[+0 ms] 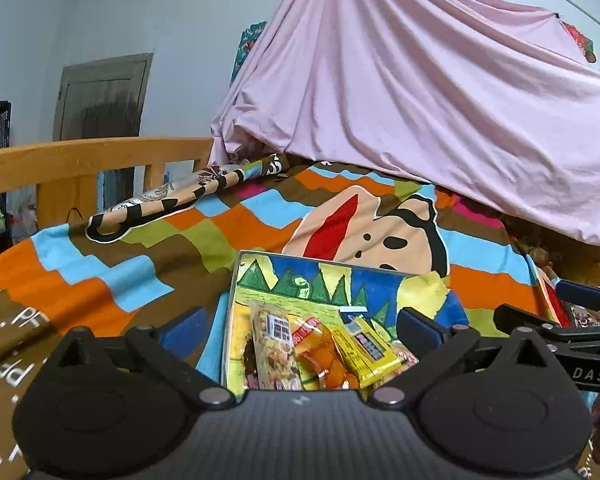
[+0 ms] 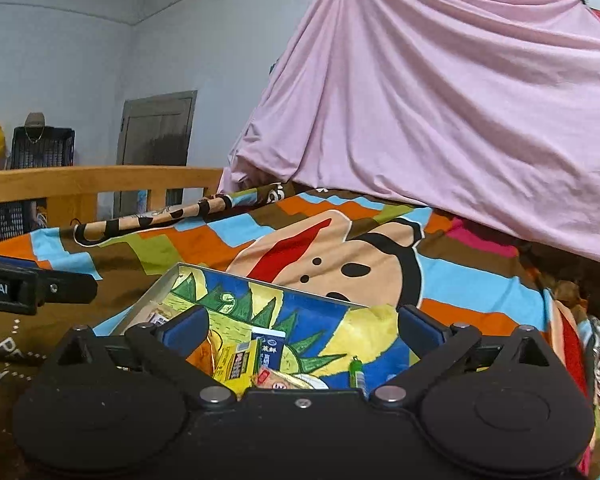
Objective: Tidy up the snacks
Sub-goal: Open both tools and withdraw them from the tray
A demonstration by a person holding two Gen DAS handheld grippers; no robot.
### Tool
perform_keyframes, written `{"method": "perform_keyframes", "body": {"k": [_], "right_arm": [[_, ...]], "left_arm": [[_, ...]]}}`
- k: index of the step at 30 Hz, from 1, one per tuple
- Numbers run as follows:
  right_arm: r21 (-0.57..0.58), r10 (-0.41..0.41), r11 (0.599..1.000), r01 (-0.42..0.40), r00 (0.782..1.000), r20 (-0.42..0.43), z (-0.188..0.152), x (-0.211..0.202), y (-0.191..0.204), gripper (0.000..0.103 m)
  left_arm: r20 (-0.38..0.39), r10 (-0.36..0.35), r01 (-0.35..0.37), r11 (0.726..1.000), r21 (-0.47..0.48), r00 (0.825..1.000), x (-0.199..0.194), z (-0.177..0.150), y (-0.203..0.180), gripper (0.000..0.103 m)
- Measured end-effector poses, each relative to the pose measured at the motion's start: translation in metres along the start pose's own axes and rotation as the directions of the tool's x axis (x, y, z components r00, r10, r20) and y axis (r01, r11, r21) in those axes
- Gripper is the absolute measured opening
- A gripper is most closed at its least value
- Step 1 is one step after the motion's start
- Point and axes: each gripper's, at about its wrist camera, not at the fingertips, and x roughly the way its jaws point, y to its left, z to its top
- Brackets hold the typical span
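Nearest the left wrist camera, the left gripper point(image 1: 300, 322) has its blue-padded jaws spread wide with nothing between them, poised above the near end of a shallow box point(image 1: 236, 300) whose inside is painted with green trees, yellow ground and blue sky. In that near end lie the snacks: a clear nut-mix packet point(image 1: 274, 354) with a code label, an orange snack bag point(image 1: 332, 368) beside it, and a yellow wrapped bar point(image 1: 366, 354) touching the bag's right side. From the right wrist camera, the right gripper point(image 2: 302, 326) is likewise fully spread and holds nothing; below it are the same yellow bar point(image 2: 238, 364), a small blue-and-white carton point(image 2: 270, 346) standing upright, and a green tube point(image 2: 356, 372). The box sits on a bright patchwork bedspread point(image 1: 100, 280) printed with a cartoon face. Further back a rolled patterned cloth point(image 1: 160, 200) lies along a wooden bed rail point(image 1: 80, 160), and a pink sheet point(image 1: 420, 100) hangs draped over the far right.
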Motion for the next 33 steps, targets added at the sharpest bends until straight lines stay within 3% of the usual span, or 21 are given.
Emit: {"method": "perform_keyframes", "body": {"k": [12, 24, 33], "right_arm": [[0.052, -0.017, 0.998, 0.020, 0.999, -0.047, -0.033, -0.069, -0.011, 0.102], [0.069, -0.021, 0.997, 0.034, 0.982, -0.187, -0.082, -0.114, -0.014, 0.102], [0.095, -0.027, 0.994, 0.052, 0.968, -0.248, -0.102, -0.135, -0.016, 0.102]], "left_arm": [[-0.028, -0.038, 0.040, 0.997, 0.069, 0.999, -0.054, -0.037, -0.015, 0.103], [-0.193, -0.032, 0.058, 0.990, 0.127, 0.981, -0.069, -0.089, -0.020, 0.103], [-0.227, -0.020, 0.057, 0.986, 0.155, 0.974, -0.080, -0.110, -0.023, 0.103]]}}
